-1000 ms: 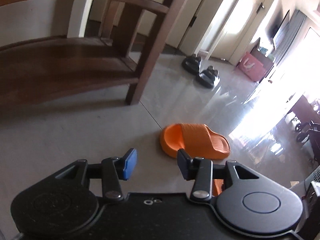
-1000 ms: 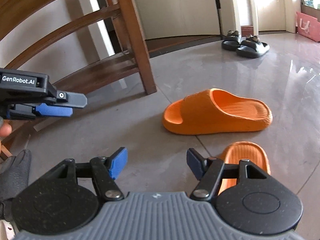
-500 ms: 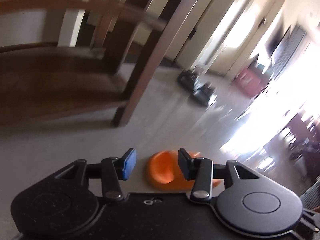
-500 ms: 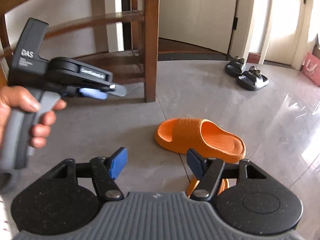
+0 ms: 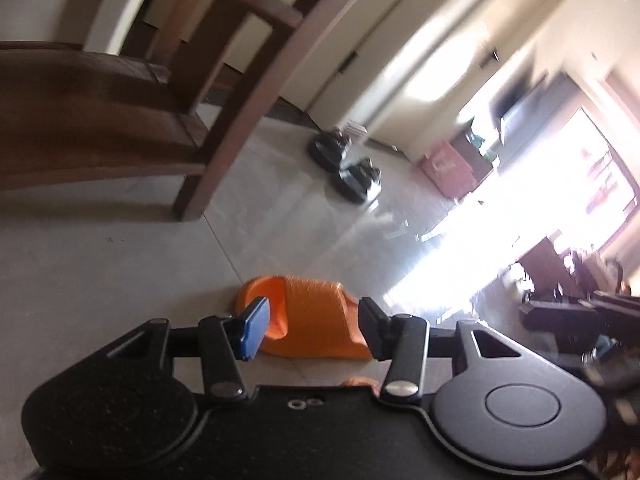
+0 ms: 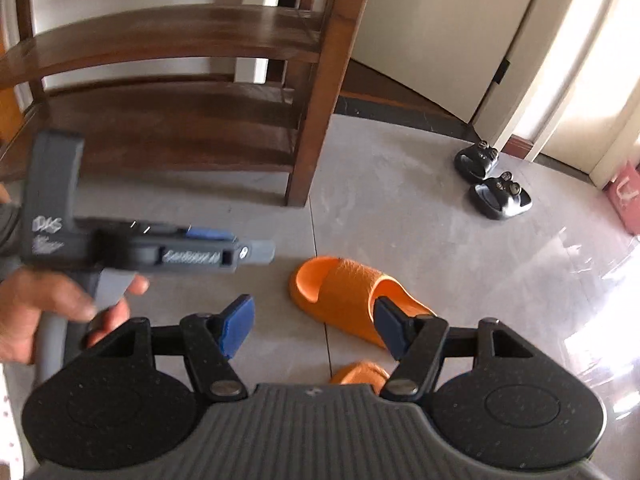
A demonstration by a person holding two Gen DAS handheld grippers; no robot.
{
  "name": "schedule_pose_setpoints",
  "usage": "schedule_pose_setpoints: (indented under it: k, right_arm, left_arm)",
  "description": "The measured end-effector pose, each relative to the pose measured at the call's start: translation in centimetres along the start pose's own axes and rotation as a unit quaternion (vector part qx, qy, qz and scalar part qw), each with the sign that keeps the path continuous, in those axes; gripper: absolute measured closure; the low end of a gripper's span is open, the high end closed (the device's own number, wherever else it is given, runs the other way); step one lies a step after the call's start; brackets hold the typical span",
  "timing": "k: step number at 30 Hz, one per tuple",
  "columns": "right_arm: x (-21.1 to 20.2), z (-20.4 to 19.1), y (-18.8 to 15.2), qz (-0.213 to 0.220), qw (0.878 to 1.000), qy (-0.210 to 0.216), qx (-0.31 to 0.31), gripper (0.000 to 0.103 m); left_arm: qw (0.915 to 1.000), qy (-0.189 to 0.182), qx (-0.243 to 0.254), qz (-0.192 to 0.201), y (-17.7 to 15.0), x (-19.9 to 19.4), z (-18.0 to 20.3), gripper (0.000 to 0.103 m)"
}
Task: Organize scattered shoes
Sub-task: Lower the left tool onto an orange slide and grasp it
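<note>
Your left gripper (image 5: 310,326) has its fingers spread with nothing between them, hanging above the floor with the orange slide sandal (image 5: 312,326) showing through the gap, and your right gripper (image 6: 314,326) is spread and empty too. That sandal lies flat on the grey tile floor (image 6: 400,208), just out from the leg of the wooden shoe rack (image 6: 316,92), and a second orange sandal (image 6: 360,372) peeks out right at the right gripper's body. The pair of black sandals (image 6: 490,180) sits well apart by the door, and your left hand (image 6: 44,312) is wrapped around its gripper's handle.
</note>
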State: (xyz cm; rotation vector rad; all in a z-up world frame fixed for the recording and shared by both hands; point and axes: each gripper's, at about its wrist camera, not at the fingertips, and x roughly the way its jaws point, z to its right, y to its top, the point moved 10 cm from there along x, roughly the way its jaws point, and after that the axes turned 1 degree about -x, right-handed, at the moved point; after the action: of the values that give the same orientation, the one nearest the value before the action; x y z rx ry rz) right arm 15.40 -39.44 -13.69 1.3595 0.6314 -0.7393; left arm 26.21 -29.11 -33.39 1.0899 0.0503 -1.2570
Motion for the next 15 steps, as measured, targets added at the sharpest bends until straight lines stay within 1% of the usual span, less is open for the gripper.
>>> schedule_pose_setpoints:
  k: [2, 5, 7, 9, 12, 15]
  right_arm:
    - [2.1, 1.2, -0.5, 0.005, 1.0, -0.001, 0.029, 0.034]
    - [4.8, 3.3, -0.6, 0.011, 0.997, -0.007, 0.07, 0.034]
    - [6.1, 4.8, -0.6, 0.016, 0.995, -0.01, 0.098, 0.034]
    - [6.7, 5.5, -1.0, 0.016, 0.994, -0.002, 0.112, 0.034]
    - [7.6, 5.7, -1.7, 0.006, 0.993, 0.001, 0.12, 0.034]
    - [7.7, 5.6, -2.5, -0.002, 0.993, 0.009, 0.119, 0.034]
  left_arm:
    - [0.9996, 0.007, 0.021, -0.02, -0.6, 1.1, -1.1, 0.054]
    - [0.9992, 0.01, 0.031, -0.022, -0.2, 2.7, -1.6, 0.054]
    - [0.9996, -0.004, 0.022, -0.019, 0.3, 4.1, -1.8, 0.054]
    - [0.9995, -0.014, 0.011, -0.025, 0.2, 5.4, -1.8, 0.054]
    - [0.999, -0.029, -0.003, -0.033, 0.0, 7.4, -1.7, 0.054]
    - [0.9985, -0.037, 0.003, -0.041, -0.3, 9.3, -1.3, 0.054]
